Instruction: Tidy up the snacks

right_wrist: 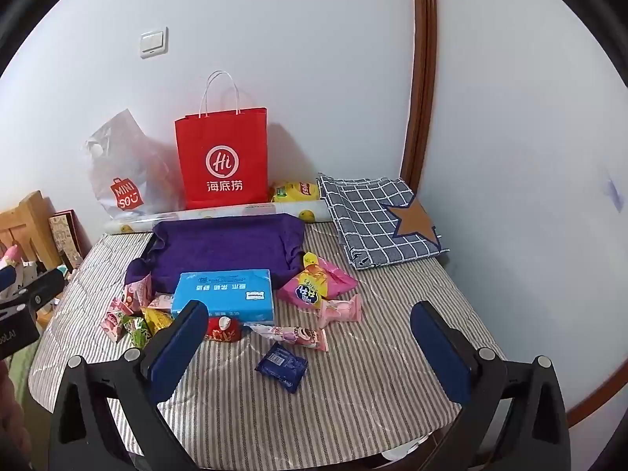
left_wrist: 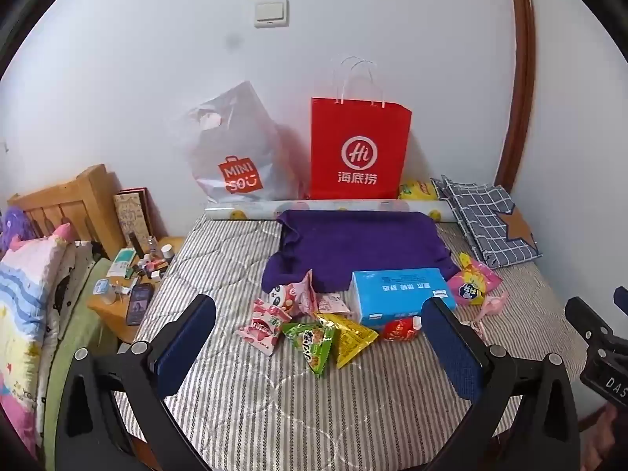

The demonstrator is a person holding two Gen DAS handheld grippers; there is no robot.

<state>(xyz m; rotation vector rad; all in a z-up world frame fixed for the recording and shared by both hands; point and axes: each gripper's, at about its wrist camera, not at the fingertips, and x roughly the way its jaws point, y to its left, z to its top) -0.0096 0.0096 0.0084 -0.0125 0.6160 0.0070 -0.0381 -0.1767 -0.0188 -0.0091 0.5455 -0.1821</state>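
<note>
Grippers are held side by side, tilted down over the striped bed [left_wrist: 274, 412] — left gripper [left_wrist: 320, 343], right gripper [right_wrist: 310, 343]. Jaws on both are spread fully wide and nothing is gripped — the snack packets [left_wrist: 310, 337] lie ahead untouched.

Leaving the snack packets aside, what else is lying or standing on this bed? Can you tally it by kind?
Carrier bags: 2 (red paper bag, white plastic bag)
Folded cloths: 2 (purple cloth, checked cloth)
Blue tissue pack: 1
Printed roll: 1
Total: 6
</note>
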